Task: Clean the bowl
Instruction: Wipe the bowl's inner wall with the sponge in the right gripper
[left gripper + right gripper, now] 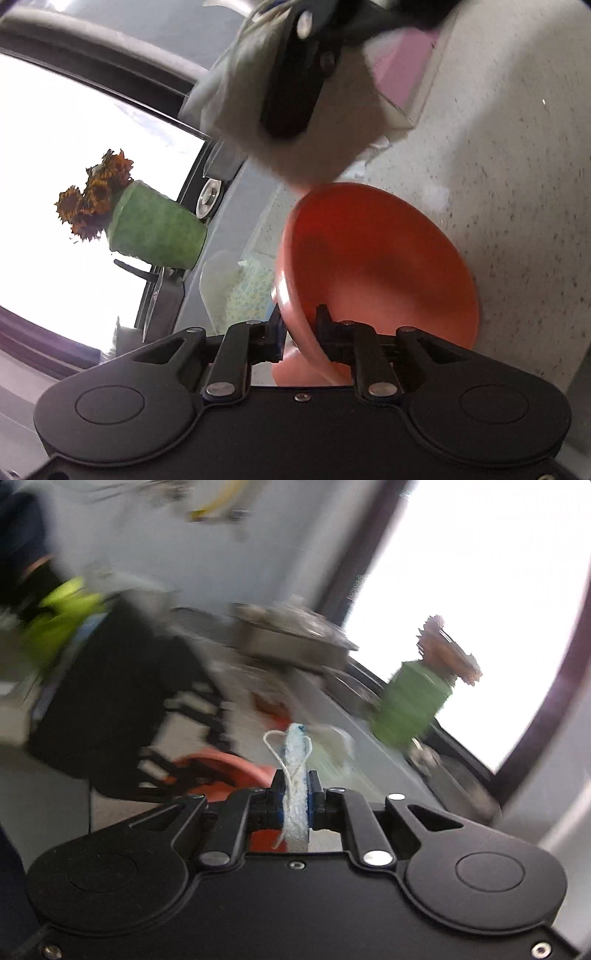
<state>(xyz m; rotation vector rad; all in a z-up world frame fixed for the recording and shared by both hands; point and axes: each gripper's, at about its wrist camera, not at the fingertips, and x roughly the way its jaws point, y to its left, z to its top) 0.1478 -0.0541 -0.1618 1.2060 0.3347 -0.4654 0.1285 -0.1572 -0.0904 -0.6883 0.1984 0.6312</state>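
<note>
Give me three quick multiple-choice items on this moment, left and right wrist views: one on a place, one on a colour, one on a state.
1. Where does the left gripper grip the bowl?
A. On its rim
B. Under its base
C. Nowhere, it hovers above

2. What colour is the flower pot by the window?
A. Blue
B. Green
C. White

3. What is the state of the right gripper?
A. Wide open and empty
B. Shut on the bowl
C. Shut on a white cloth

Key:
1 A, the orange-red rim passes between the two fingers in the left wrist view.
2 B, the pot is green in both views, with dried brown flowers in it.
3 C, the right wrist view shows the cloth pinched between the pads, a loose thread hanging from it.
</note>
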